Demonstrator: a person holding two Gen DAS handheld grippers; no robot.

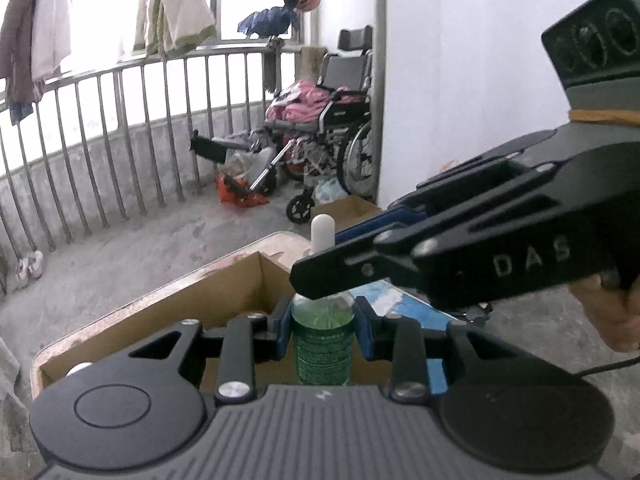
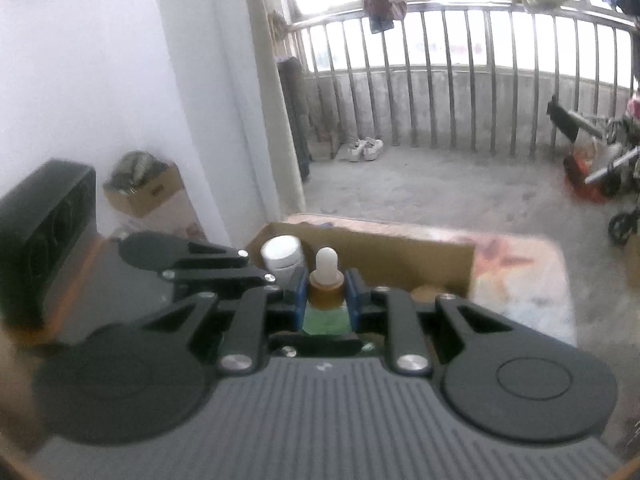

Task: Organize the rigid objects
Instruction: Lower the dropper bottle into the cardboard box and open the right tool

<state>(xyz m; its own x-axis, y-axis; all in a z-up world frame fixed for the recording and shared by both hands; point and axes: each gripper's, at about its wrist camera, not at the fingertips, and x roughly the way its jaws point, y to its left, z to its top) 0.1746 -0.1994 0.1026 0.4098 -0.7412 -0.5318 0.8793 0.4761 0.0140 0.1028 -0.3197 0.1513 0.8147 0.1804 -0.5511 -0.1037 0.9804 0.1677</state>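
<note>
A green dropper bottle with an amber collar and a white rubber bulb stands upright over an open cardboard box. My left gripper is shut on the bottle's green body. My right gripper is shut on the bottle's amber collar, below the white bulb; it reaches in from the right in the left wrist view. A white capped jar stands in the box just left of the bottle.
The box sits on a small worn table. Behind is a concrete balcony floor with a metal railing, a wheelchair, shoes and another cardboard box by the wall.
</note>
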